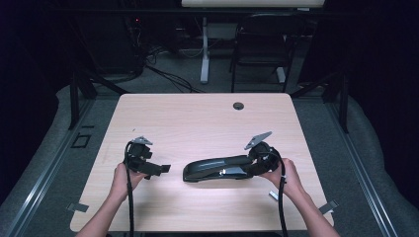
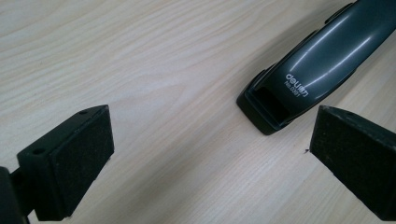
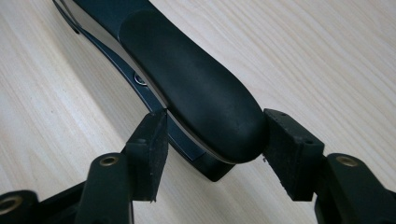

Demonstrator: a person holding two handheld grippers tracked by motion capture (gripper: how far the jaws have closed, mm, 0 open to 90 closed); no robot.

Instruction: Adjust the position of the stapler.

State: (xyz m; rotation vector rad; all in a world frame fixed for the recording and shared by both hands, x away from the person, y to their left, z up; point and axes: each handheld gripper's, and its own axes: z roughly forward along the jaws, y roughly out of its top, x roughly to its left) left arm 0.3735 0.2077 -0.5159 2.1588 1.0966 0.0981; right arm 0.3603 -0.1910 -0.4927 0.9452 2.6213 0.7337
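One long dark grey plastic stapler (image 1: 217, 169) lies flat on a pale wood-grain table (image 1: 197, 118), toward the near edge and right of centre, its length running left to right. It is the single loose object on the tabletop. In the left gripper view, white lettering on the stapler's top near its open nose reads "deli" over a smaller line that begins "No."; the digits after it are too small to read with certainty.

Two black two-jaw grippers are in use, one in each of the person's hands. The left gripper (image 1: 163, 169) is held near the stapler's nose, apart from it; its jaws stand wide, with bare table between them and the stapler's nose just off the right-hand pad (image 2: 355, 158). The right gripper (image 3: 212, 147) sits at the stapler's rounded rear end. Its jaws straddle that end; the right-hand pad looks to be against the rounded handle, while the left-hand pad (image 3: 152, 154) stands beside the lower metal base with a slight gap, so the grip looks loose rather than clamped. A cable trails from each gripper toward the person, and a grey three-cornered plate tops each one.

The table has one round dark cable hole (image 1: 238, 105) near its far edge. Beyond it are a dim room with a grey floor, one black folding chair (image 1: 262, 44), and one white table leg (image 1: 204, 49).
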